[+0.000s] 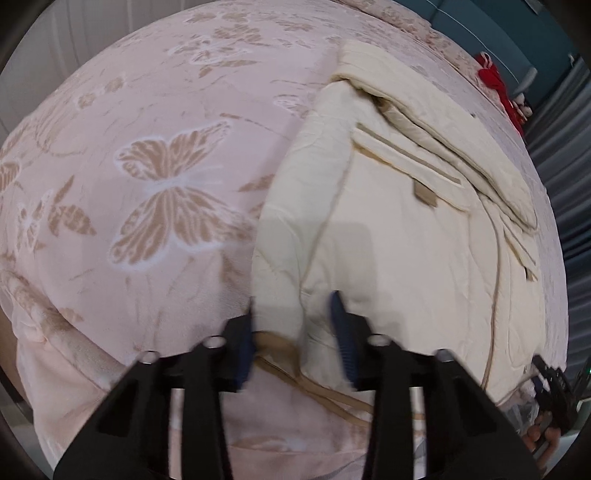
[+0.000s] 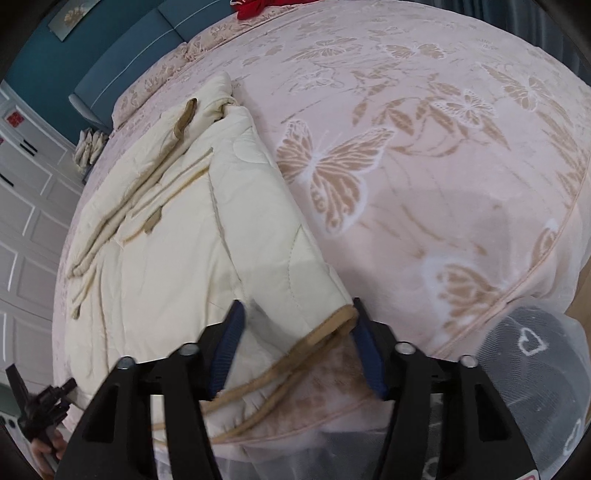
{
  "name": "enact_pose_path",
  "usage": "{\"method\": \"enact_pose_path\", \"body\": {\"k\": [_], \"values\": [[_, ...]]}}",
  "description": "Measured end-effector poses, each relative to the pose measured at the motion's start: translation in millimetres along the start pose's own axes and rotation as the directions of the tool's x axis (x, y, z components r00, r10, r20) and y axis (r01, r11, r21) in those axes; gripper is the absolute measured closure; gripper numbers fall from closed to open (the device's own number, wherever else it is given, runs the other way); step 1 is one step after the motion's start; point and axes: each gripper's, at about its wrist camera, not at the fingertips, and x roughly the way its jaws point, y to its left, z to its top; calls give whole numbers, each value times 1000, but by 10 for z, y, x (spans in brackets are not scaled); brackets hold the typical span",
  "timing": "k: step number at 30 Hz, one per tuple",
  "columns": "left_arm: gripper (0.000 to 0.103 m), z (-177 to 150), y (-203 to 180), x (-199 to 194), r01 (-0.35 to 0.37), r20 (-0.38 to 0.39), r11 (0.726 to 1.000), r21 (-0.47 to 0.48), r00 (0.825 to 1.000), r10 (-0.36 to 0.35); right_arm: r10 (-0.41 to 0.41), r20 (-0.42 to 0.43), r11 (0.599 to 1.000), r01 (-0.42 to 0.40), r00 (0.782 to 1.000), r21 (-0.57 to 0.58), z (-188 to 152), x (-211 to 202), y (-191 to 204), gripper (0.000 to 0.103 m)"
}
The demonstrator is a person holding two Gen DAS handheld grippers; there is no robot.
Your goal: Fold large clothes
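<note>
A large cream quilted garment with tan trim lies partly folded on the pink butterfly bedspread. It also shows in the right wrist view. My left gripper is open, its blue-padded jaws standing to either side of the garment's near hem corner. My right gripper is open too, with the other hem corner and its tan band between its jaws. The right gripper shows at the lower right of the left wrist view. The left gripper shows at the lower left of the right wrist view.
A red item lies at the far edge of the bed, also in the right wrist view. A teal headboard and white panelled doors stand beyond. A white mesh cover with heart shapes sits by the bed's near corner.
</note>
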Motion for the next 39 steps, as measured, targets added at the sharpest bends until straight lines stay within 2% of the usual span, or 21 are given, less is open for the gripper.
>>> {"method": "enact_pose_path", "body": {"k": [1, 3, 4, 6, 11, 14, 18, 21, 26, 30, 32, 35, 39], "values": [[85, 1, -18, -18, -6, 5, 1000, 13, 1000, 6, -1, 0, 1000, 1, 1000, -1, 7, 2, 10, 66], [91, -14, -74, -94, -37, 25, 998, 52, 999, 35, 11, 2, 1000, -11, 1000, -10, 3, -19, 29, 89], [92, -23, -84, -140, -38, 35, 997, 62, 999, 36, 23, -1, 999, -23, 1000, -23, 4, -40, 51, 94], [96, -32, -87, -226, -29, 50, 997, 71, 998, 26, 19, 2, 998, -18, 1000, -63, 17, -117, 110, 97], [97, -39, -132, -497, -13, 86, 991, 130, 996, 1, 8, 15, 982, -5, 1000, -187, 54, -406, 269, 99], [97, -95, -203, -700, -10, 95, 981, 196, 995, -8, -18, 11, 954, 20, 1000, -300, 23, -607, 377, 99], [97, -294, -196, -1000, -11, 93, 964, 267, 996, -14, -74, -43, 891, 47, 996, -452, -127, -851, 447, 99], [97, -528, -109, -1172, -8, 58, 958, 288, 998, -9, -112, -106, 847, 39, 988, -530, -350, -1054, 403, 99], [97, -1033, 71, -1480, 2, -40, 954, 299, 999, 10, -144, -255, 841, -18, 956, -541, -694, -1358, 169, 99], [97, -1290, 164, -1772, 12, -80, 960, 280, 997, 11, -143, -303, 848, -41, 942, -528, -902, -1641, 85, 99], [97, -1250, 168, -1905, 35, -63, 967, 250, 998, -20, -107, -290, 867, -54, 951, -496, -860, -1780, 101, 99], [97, -980, 53, -2081, 58, 34, 969, 238, 997, -68, -21, -174, 880, -65, 985, -471, -500, -2017, 277, 99], [97, -547, -128, -2159, 17, 176, 965, 263, 982, -65, 67, -41, 893, -78, 997, -444, 16, -2108, 496, 99]]}}
